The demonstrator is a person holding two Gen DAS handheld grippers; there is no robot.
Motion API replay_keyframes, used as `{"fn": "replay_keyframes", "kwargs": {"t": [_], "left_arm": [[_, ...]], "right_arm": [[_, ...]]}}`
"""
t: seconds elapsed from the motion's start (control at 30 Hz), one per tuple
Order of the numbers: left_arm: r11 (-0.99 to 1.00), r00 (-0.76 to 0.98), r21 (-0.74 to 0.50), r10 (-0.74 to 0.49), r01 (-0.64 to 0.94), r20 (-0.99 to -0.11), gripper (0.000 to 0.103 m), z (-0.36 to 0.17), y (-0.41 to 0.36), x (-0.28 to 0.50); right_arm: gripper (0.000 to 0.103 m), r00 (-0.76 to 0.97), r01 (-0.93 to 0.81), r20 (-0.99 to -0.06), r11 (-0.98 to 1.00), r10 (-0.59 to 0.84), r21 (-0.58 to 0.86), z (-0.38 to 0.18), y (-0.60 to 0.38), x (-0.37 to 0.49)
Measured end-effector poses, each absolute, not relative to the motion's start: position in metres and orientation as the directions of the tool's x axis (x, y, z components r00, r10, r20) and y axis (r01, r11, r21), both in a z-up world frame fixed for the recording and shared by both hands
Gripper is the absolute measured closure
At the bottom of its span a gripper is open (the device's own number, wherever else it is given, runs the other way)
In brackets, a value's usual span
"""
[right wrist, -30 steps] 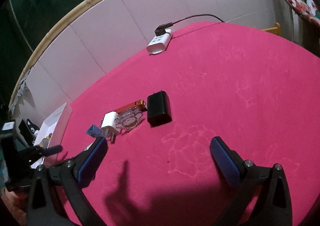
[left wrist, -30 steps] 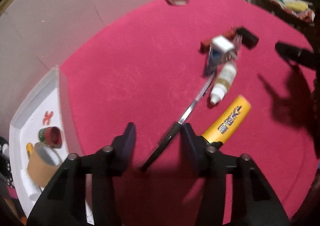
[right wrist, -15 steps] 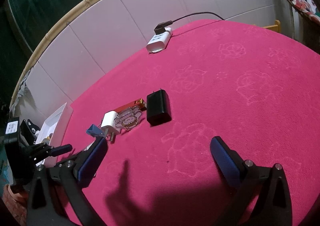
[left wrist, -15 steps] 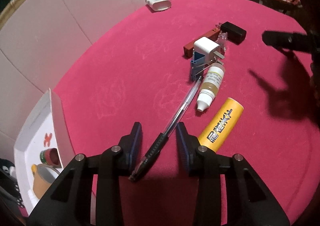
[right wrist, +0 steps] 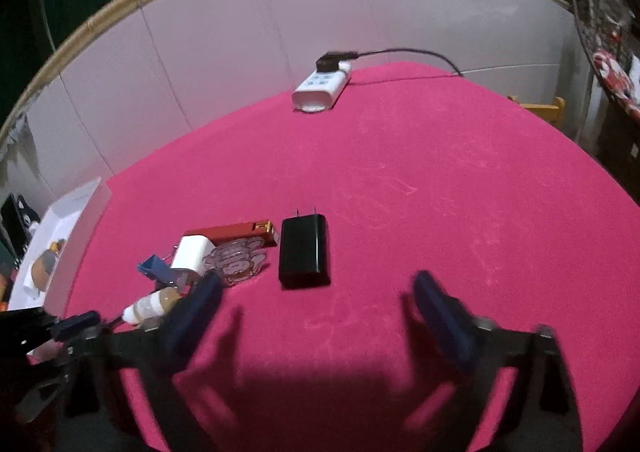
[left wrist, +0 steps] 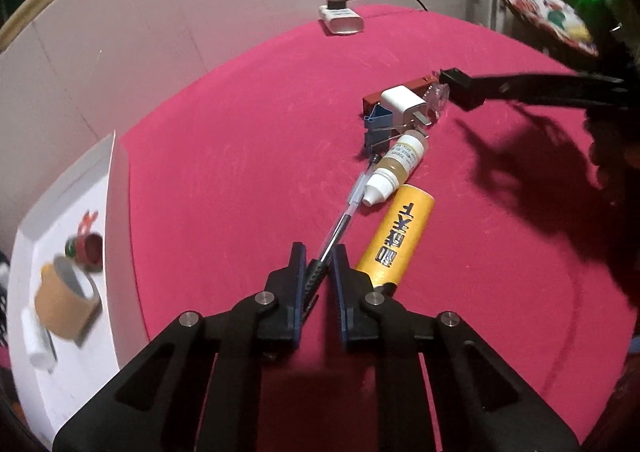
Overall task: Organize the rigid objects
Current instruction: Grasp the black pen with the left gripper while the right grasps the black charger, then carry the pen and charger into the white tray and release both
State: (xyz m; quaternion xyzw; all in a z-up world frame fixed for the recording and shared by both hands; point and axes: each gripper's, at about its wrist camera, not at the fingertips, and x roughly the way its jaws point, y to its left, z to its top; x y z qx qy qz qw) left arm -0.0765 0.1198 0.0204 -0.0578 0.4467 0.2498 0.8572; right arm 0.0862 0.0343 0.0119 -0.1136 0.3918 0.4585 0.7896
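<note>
My left gripper (left wrist: 320, 252) is shut on the black grip of a clear pen (left wrist: 344, 207) that lies on the red tablecloth (left wrist: 240, 139). Beside the pen lie a yellow tube (left wrist: 396, 240), a small white-capped bottle (left wrist: 396, 167), a blue binder clip (left wrist: 378, 131), a white plug (left wrist: 402, 105) and a red box (left wrist: 400, 89). My right gripper (right wrist: 316, 288) is open and empty, hovering just short of a black charger (right wrist: 305, 250). The white plug (right wrist: 192, 254), the red box (right wrist: 236, 232) and the bottle (right wrist: 152, 306) lie to the charger's left.
A white tray (left wrist: 116, 187) at the table's left edge holds a roll of brown tape (left wrist: 66, 300) and a small red cup (left wrist: 90, 252). A white power strip (right wrist: 322, 87) with a black cable lies at the table's far edge by the wall.
My left gripper has closed from wide open onto the pen's grip. My right gripper has moved forward toward the black charger and stays open.
</note>
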Motion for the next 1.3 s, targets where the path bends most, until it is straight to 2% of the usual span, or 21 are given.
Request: {"fn": "replay_keyframes", "kwargs": {"t": [0.03, 0.17, 0.3, 0.37, 0.43, 0.6, 0.87, 1.3], "left_arm": [[0.865, 0.478, 0.113, 0.374, -0.488, -0.795, 0.092, 0.021, 0.119, -0.078], [0.858, 0.487, 0.082, 0.364, -0.508, -0.794, 0.092, 0.021, 0.118, -0.085], [0.859, 0.475, 0.110, 0.378, -0.500, -0.795, 0.092, 0.020, 0.114, -0.083], [0.858, 0.467, 0.140, 0.398, -0.494, -0.790, 0.092, 0.019, 0.111, -0.081], [0.856, 0.468, 0.148, 0.406, -0.496, -0.785, 0.092, 0.019, 0.109, -0.080], [0.836, 0.495, 0.080, 0.395, -0.543, -0.774, 0.095, 0.023, 0.117, -0.090], [0.804, 0.531, 0.038, 0.427, -0.594, -0.732, 0.095, 0.040, 0.115, -0.111], [0.742, 0.534, 0.095, 0.558, -0.663, -0.636, 0.095, 0.077, 0.104, -0.121]], "right_arm": [[0.053, 0.267, -0.813, -0.736, 0.555, 0.622, 0.174, 0.008, 0.038, 0.088], [0.059, 0.271, -0.841, -0.741, 0.526, 0.614, 0.129, 0.007, 0.050, 0.085], [0.060, 0.278, -0.861, -0.748, 0.501, 0.603, 0.084, 0.005, 0.065, 0.082], [0.074, 0.266, -0.867, -0.748, 0.491, 0.607, 0.090, 0.005, 0.068, 0.083], [0.074, 0.245, -0.871, -0.744, 0.479, 0.622, 0.114, 0.005, 0.065, 0.083], [0.074, 0.200, -0.865, -0.723, 0.466, 0.661, 0.186, 0.009, 0.049, 0.080], [0.074, 0.174, -0.846, -0.627, 0.441, 0.760, 0.299, 0.036, 0.013, 0.070], [0.074, 0.174, -0.904, -0.515, 0.344, 0.839, 0.255, 0.081, 0.004, 0.031]]}}
